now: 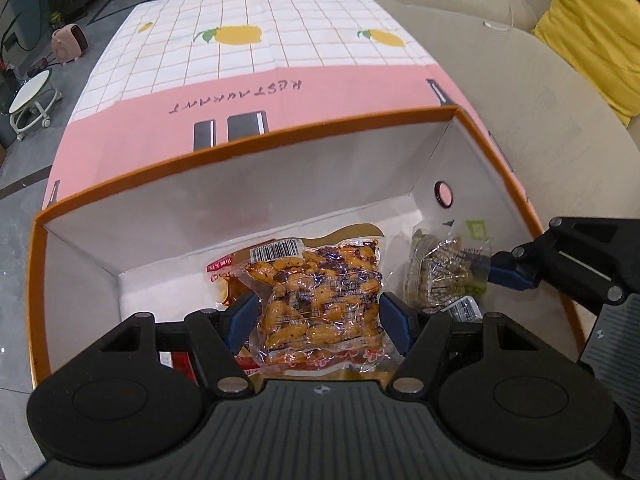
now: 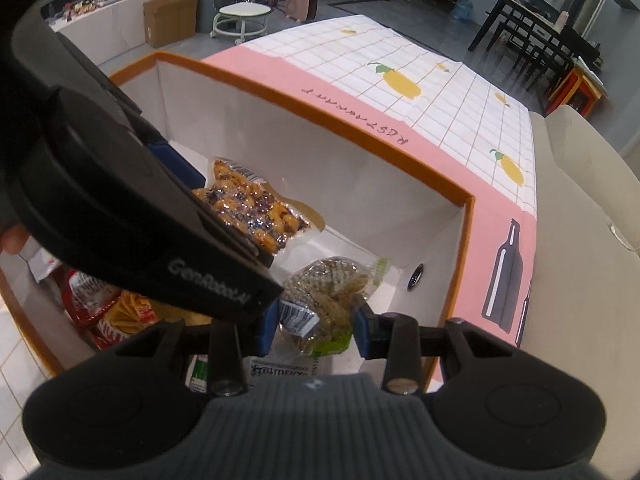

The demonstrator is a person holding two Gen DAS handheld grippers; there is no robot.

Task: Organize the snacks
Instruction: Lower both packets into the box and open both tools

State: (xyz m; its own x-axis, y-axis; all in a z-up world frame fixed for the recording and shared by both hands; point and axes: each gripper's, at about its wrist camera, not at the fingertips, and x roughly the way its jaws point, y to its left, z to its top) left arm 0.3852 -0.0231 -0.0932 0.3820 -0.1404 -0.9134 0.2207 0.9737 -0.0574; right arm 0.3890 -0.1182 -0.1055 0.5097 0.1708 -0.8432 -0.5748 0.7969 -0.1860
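- The step in hand looks like putting snacks down into the big white cardboard box with the orange rim [image 1: 248, 148]. Both hands reach into it at once.
- On the left, the left gripper [image 1: 316, 320] has its blue jaws clamped on the sides of a clear, shiny plastic pack of orange-brown snack pieces [image 1: 316, 292]. The pack is flat and crinkly, with a white barcode sticker at its top. It hangs low inside the box, over the white floor.
- Under that pack lie red and yellow crinkly snack bags [image 2: 108, 312], at the near left corner of the box.
- On the right, the right gripper [image 2: 312, 328] has its jaws closer together, clamped on a small clear bag of pale green-brown bumpy snacks [image 2: 332, 296]. This bag is soft and lumpy, and it sits near the right wall of the box, close to the round hole [image 1: 443, 194] in that wall.
- The box stands on a desk with a smooth pink and white checked cloth with yellow lemons [image 1: 256, 52].
- Next, I think each hand needs to go a bit lower, then let its jaws come apart so the packs lie flat, side by side, without landing on top of each other.
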